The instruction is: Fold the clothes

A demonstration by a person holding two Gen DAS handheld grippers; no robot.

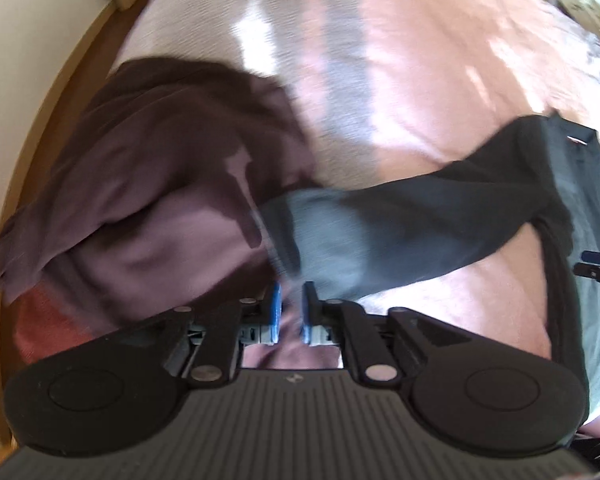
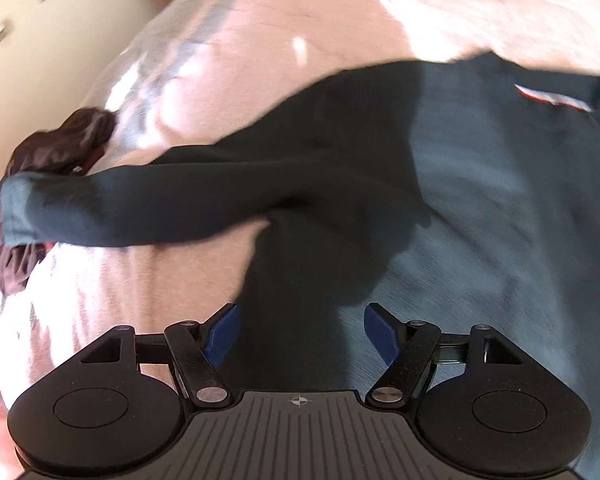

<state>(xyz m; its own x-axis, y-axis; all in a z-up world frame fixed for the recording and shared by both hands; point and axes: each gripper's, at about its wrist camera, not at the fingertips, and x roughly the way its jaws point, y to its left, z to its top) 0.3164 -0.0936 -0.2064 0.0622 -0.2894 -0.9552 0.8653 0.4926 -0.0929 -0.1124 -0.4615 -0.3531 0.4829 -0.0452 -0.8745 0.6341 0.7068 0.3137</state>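
Dark grey-green cloth, a long-sleeved top (image 1: 399, 216), stretches its sleeve across the pink bedspread (image 1: 399, 60) to the left gripper (image 1: 292, 300), whose blue pads sit narrowly apart at the cuff; grip uncertain. A maroon garment (image 1: 140, 184) lies crumpled alongside. From the right wrist, the top (image 2: 479, 200) lies spread under the right gripper (image 2: 300, 332), jaws wide apart.

A big bed with a pink cover (image 1: 419, 60) holds the clothes. In the left wrist view, a purple-brown top (image 1: 148, 184) lies in a heap at about 9 o'clock. A dark shirt (image 1: 419, 216) lies at 3 o'clock, and its long sleeve reaches across to touch the heap. A bit of red cloth (image 1: 44, 324) peeks out under the heap at 8 o'clock.
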